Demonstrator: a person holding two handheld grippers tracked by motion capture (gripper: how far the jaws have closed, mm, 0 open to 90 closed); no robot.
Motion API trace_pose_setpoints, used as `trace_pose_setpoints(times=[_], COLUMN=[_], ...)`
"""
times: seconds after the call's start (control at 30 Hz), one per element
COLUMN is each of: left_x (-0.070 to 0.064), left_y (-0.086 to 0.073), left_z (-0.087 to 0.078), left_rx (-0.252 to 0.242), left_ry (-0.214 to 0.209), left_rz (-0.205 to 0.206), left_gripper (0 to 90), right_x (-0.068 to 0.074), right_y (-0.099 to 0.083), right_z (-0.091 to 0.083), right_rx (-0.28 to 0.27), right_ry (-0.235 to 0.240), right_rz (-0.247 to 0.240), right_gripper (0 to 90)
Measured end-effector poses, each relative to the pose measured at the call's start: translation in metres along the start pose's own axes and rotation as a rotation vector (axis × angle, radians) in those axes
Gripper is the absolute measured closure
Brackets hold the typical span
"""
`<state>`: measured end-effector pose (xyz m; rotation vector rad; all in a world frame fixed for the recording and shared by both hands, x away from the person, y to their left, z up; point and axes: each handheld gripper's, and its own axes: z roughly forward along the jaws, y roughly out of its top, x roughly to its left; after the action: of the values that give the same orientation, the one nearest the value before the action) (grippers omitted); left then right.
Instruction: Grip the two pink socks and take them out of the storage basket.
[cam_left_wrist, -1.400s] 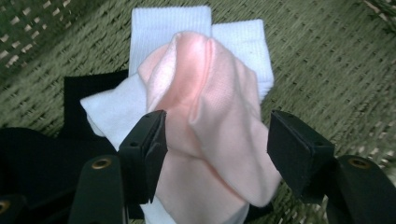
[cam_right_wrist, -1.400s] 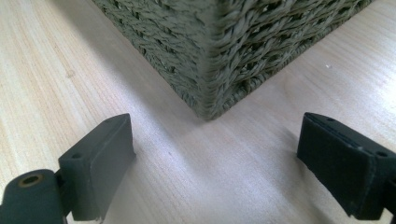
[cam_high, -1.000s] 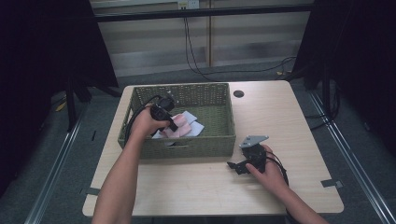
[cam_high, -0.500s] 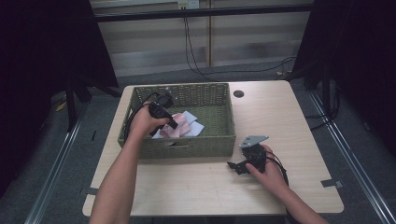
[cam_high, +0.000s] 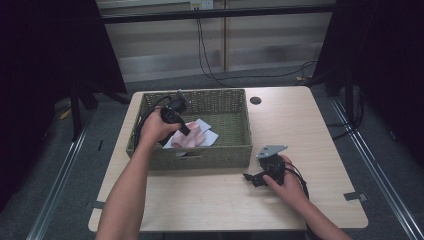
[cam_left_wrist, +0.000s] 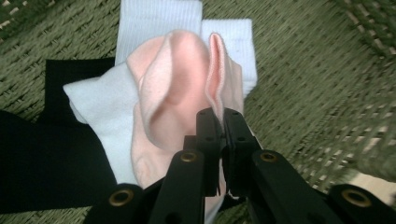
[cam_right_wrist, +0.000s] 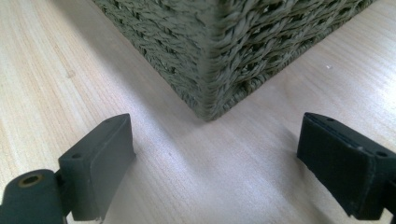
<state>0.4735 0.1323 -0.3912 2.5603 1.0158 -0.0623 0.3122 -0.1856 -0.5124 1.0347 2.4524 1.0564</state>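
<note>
Pink sock is lying in the woven green basket on top of a pale blue sock, with a black garment spreading beside and under them, and the left gripper is pinching the pink fabric along one raised fold, its jaws pressed nearly together with only cloth between them. In the high view the left gripper is reaching down into the basket over the small heap. To do this step well, I judge the hold should be taking the pink layer alone: the blue sock is touching it directly underneath, so a straight, slow lift would be letting the two part rather than dragging both up, and the sock's hanging end should be clearing the basket wall before any sideways move. The right gripper is resting low on the table just off the basket's near corner, its jaws spread wide and holding nothing; in the high view the right gripper is sitting under the person's hand near the front edge. Light wood is covering the tabletop, which has a small round cable hole toward the far side. Dark curtains are hanging at both sides, grey floor is lying around the table, and cables are trailing down the pale panelled wall behind.
</note>
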Motion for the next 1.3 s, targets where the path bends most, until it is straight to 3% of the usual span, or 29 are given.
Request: trace_pose_setpoints(times=[0.13,0.17,0.27,0.33,0.53,0.6,0.67,0.73,0.8,0.93,1.07,1.13,1.17,1.23,1.3], left_x=[-0.001,0.0,0.002,0.007,0.012,0.013,0.015,0.015,0.017,0.018,0.017,0.016,0.016,0.017,0.016], left_y=[0.001,0.001,0.001,-0.001,-0.004,-0.005,-0.008,-0.01,-0.011,-0.009,-0.007,-0.006,-0.005,-0.006,-0.006], left_z=[-0.007,-0.008,-0.006,0.001,0.005,0.003,0.002,0.003,0.006,0.016,0.023,0.026,0.025,0.021,0.015], left_rx=[-0.016,-0.037,-0.038,-0.041,-0.025,-0.039,-0.041,-0.042,-0.054,-0.043,-0.029,-0.021,0.0,-0.003,-0.001], left_ry=[-0.01,-0.003,0.029,0.015,0.022,0.05,0.049,0.062,0.061,0.042,0.03,0.019,0.012,-0.015,-0.03], left_rz=[-0.003,-0.005,0.006,-0.03,-0.038,-0.046,-0.049,-0.056,-0.069,-0.053,-0.043,-0.032,-0.037,-0.053,-0.065], left_gripper=[86.7,86.6,85.9,85.8,84.7,74.1,72.0,63.4,48.7,41.1,48.0,58.2,70.7,82.6,84.0], right_x=[0.0,0.0,0.0,0.0,0.0,0.0,0.0,0.0,0.0,0.0,0.0,0.0,0.0,0.0,0.0], right_y=[0.0,0.0,0.0,0.0,0.0,0.0,0.0,0.0,0.0,0.0,0.0,0.0,0.0,0.0,0.0], right_z=[0.0,0.0,0.0,0.0,0.0,0.0,0.0,0.0,0.0,0.0,0.0,0.0,0.0,0.0,0.0], right_rx=[0.001,0.0,0.0,0.0,0.001,0.001,0.001,0.001,0.001,0.001,0.0,0.002,0.002,0.002,0.003], right_ry=[0.0,0.0,0.0,0.0,0.001,0.001,0.001,0.001,0.0,0.001,0.0,0.001,0.001,0.001,0.001], right_rz=[0.002,0.001,0.0,0.001,0.003,0.003,0.003,0.003,0.003,0.003,0.0,0.003,0.003,0.003,0.004], right_gripper=[10.1,10.1,10.1,10.1,10.1,10.1,10.1,10.1,10.1,10.1,10.1,10.1,10.1,10.1,10.1])
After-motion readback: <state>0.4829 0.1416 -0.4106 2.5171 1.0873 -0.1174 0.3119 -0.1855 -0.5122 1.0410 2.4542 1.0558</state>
